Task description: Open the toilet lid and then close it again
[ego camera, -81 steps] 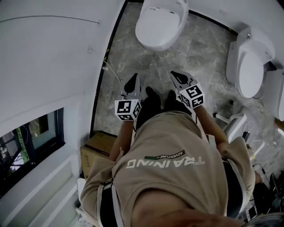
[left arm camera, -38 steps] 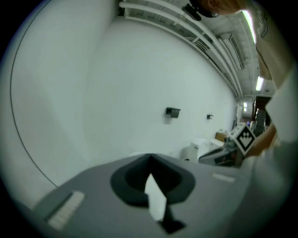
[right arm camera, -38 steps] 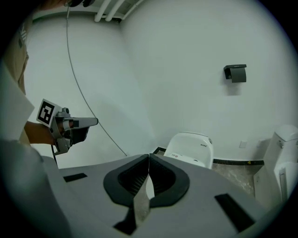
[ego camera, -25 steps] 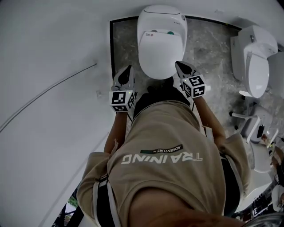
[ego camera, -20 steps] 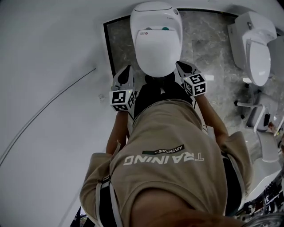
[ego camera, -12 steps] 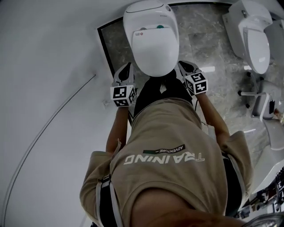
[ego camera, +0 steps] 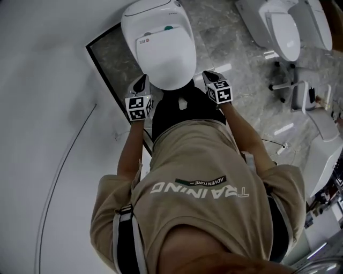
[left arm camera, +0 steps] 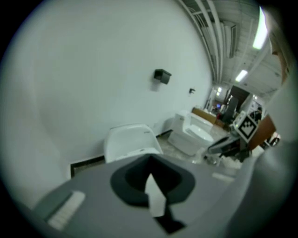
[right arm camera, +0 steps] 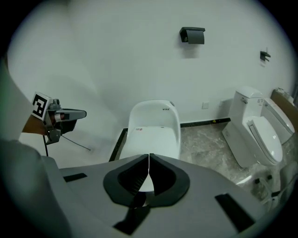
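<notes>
Here | left gripper [ego camera: 142, 80], right gripper [ego camera: 207, 74]: both closed, empty | toilet lid [ego camera: 163, 59] down, bowl hidden

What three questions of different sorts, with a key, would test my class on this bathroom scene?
1. True or false: the lid of the toilet in front of the person is raised.
2. Pick one. The left gripper and the right gripper are: A) both shut and holding nothing; B) both wide open; C) one of them clamped on the lid.
3. Fill the gap: in the right gripper view, a black holder is fixed to the ____ above the toilet.

Key: 1 false, the lid lies flat; 2 A; 3 wall.
</notes>
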The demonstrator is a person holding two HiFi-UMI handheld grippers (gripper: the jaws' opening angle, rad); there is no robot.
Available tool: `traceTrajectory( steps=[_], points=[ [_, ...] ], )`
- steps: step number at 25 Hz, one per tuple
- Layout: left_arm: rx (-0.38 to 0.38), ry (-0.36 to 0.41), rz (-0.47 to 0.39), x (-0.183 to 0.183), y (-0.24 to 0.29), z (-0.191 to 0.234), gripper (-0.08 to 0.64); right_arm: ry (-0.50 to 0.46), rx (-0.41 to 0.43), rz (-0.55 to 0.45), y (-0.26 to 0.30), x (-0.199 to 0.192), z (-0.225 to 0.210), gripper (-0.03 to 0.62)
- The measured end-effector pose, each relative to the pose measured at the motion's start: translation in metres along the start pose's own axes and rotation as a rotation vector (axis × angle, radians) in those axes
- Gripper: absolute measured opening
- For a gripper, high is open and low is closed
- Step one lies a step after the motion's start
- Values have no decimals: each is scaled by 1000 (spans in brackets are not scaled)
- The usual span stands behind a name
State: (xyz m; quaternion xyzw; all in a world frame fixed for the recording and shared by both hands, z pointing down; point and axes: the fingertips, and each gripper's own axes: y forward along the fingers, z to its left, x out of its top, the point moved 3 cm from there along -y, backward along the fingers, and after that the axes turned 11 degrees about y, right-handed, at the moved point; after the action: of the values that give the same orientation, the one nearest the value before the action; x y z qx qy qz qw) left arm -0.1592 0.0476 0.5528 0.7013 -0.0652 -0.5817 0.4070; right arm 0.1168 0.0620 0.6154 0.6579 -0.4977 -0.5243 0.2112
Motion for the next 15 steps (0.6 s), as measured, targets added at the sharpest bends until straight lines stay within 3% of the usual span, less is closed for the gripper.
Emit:
traceTrajectory(
  steps=[6,10,15],
  points=[
    [-55,-22,80,-49,24,-3,3,45,-34,166,25,-53,-11,15],
    [-138,-108,53,-84,40,-10,5,90,-43,261,54,-88,-19,17],
    [-118,-233,155,-154,67,-14,5,58,10,366,95,-126,-28,17]
  ],
)
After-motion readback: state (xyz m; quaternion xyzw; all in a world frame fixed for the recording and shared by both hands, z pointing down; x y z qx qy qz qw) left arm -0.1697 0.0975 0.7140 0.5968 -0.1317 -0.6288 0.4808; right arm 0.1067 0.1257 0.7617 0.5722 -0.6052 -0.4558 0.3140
